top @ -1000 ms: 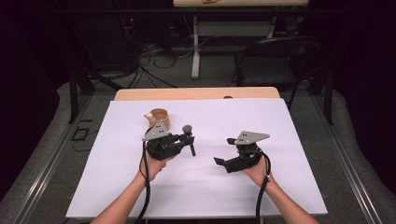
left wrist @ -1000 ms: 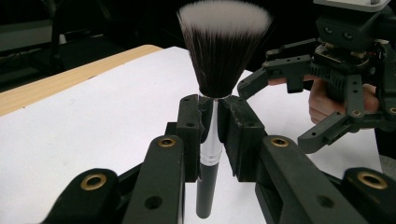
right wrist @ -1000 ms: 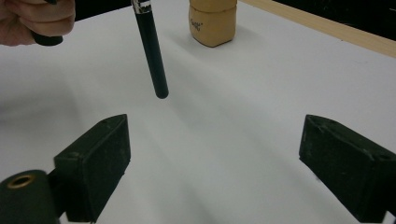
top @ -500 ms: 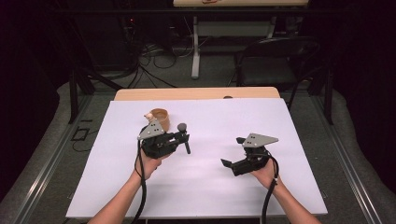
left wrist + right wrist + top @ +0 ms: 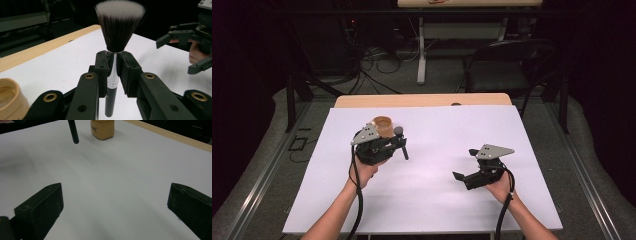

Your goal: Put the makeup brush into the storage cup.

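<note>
My left gripper (image 5: 399,144) is shut on a makeup brush (image 5: 401,141), clamped at its silver ferrule (image 5: 111,75). The brush stands upright above the sheet, its white-tipped dark bristles (image 5: 120,27) up and its black handle (image 5: 73,132) hanging down. A small tan cup (image 5: 383,125) stands on the sheet just behind that gripper, and it is at the lower left in the left gripper view (image 5: 10,100). My right gripper (image 5: 465,164) hovers to the right. Its jaws have just been opening and now stand wide apart (image 5: 115,192) with nothing between them.
A white sheet (image 5: 437,210) covers the table, with a strip of bare wood (image 5: 422,100) along the far edge. A dark chair (image 5: 507,60), table legs and cables lie on the floor beyond.
My left hand has carried the brush to the left and a little farther back, closer to the tan cup. The right hand has shifted slightly to the right.
</note>
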Demonstrator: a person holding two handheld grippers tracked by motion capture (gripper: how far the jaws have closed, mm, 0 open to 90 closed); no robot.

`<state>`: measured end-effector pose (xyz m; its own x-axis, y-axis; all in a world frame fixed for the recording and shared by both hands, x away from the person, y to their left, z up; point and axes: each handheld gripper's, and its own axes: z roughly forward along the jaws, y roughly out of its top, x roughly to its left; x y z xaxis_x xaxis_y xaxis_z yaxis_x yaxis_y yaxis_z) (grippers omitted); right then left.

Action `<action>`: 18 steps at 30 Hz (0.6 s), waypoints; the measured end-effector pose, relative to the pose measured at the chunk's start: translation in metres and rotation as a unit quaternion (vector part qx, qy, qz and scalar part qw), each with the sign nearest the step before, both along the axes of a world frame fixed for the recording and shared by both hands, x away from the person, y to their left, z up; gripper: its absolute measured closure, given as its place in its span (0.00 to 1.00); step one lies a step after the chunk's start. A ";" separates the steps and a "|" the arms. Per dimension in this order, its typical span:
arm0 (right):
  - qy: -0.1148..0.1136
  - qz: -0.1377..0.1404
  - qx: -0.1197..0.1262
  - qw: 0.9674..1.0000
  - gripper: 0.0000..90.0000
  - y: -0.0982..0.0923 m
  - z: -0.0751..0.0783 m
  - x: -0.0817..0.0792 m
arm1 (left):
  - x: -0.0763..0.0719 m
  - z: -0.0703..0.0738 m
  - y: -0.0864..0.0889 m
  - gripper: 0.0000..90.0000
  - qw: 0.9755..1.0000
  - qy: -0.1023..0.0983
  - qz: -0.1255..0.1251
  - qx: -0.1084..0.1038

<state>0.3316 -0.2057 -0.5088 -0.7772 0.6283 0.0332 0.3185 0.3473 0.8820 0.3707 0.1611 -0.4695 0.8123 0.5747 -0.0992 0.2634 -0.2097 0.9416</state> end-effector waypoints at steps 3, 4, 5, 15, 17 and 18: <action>-0.002 0.001 0.001 1.000 0.00 0.002 0.000 0.001 | 0.003 0.000 0.004 0.86 1.000 0.002 0.006 0.001; -0.001 0.002 -0.001 1.000 0.00 0.002 0.000 0.001 | 0.004 0.000 0.005 0.86 1.000 0.004 0.006 0.002; -0.001 0.003 -0.001 1.000 0.00 0.002 0.000 0.001 | 0.005 0.000 0.006 0.86 1.000 0.004 0.008 0.003; 0.003 0.002 -0.006 1.000 0.00 0.004 -0.002 0.005 | 0.016 0.000 0.015 0.86 1.000 0.006 0.020 0.013; 0.004 0.001 -0.006 1.000 0.00 0.004 -0.002 0.005 | 0.017 -0.001 0.016 0.86 1.000 0.005 0.028 0.014; 0.006 0.001 -0.005 1.000 0.00 0.004 -0.002 0.006 | 0.019 0.000 0.018 0.86 1.000 0.007 0.024 0.014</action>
